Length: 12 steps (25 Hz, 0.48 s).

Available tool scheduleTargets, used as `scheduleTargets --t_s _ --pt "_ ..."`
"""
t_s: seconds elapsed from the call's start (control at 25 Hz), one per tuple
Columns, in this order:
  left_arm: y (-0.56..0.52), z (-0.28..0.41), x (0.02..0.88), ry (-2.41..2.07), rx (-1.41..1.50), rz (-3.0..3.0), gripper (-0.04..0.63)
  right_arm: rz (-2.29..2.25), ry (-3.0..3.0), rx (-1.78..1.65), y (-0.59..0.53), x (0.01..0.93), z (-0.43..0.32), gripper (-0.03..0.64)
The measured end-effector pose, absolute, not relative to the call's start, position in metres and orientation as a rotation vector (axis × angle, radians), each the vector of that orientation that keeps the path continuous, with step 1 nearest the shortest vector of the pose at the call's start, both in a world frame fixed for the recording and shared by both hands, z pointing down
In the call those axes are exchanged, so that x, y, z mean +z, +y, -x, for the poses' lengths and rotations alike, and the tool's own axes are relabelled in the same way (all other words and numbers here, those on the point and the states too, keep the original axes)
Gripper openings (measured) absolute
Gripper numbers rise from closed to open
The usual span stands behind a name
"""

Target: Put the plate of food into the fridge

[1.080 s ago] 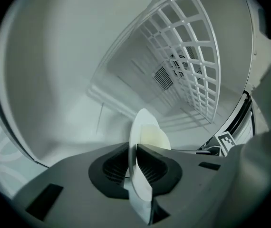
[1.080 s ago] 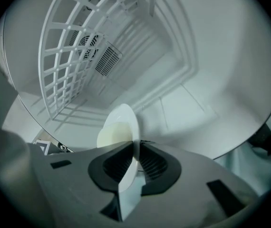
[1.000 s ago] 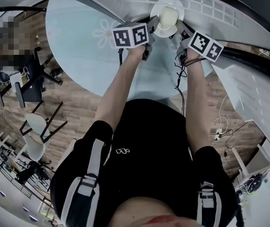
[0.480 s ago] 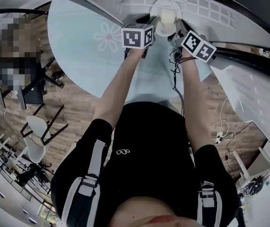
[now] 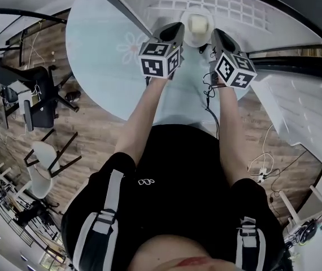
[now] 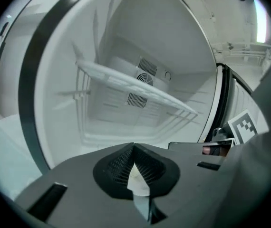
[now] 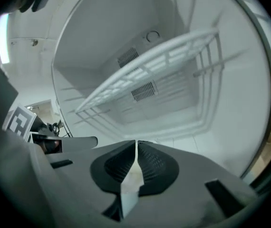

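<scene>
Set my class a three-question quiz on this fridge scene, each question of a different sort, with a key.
1. True or false: the fridge stands open.
2. What are the left gripper and the right gripper both shut on? A) a cup B) the plate C) a bottle
3. Fill in: on the plate lies a pale block of ____.

Key: 1 true; 2 B; 3 food.

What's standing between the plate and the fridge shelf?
Nothing visible. The fridge stands open straight ahead, its wire shelf shows nothing on it, and the plate's path in looks free.
</scene>
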<state>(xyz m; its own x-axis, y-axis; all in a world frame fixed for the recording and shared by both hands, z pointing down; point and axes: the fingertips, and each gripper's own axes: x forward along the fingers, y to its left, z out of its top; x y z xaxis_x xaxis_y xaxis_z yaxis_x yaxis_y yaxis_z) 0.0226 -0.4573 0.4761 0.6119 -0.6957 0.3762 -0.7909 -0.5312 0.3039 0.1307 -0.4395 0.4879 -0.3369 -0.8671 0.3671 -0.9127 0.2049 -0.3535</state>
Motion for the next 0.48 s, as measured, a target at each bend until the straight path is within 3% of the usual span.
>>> scheduleTargets --t_s 0.48 --pt "-0.364 -0.031 0.349 -1.235 0.054 -2.610 0.005 -1.606 -2.653 0.243 -0.356 0.349 -0.111 0.003"
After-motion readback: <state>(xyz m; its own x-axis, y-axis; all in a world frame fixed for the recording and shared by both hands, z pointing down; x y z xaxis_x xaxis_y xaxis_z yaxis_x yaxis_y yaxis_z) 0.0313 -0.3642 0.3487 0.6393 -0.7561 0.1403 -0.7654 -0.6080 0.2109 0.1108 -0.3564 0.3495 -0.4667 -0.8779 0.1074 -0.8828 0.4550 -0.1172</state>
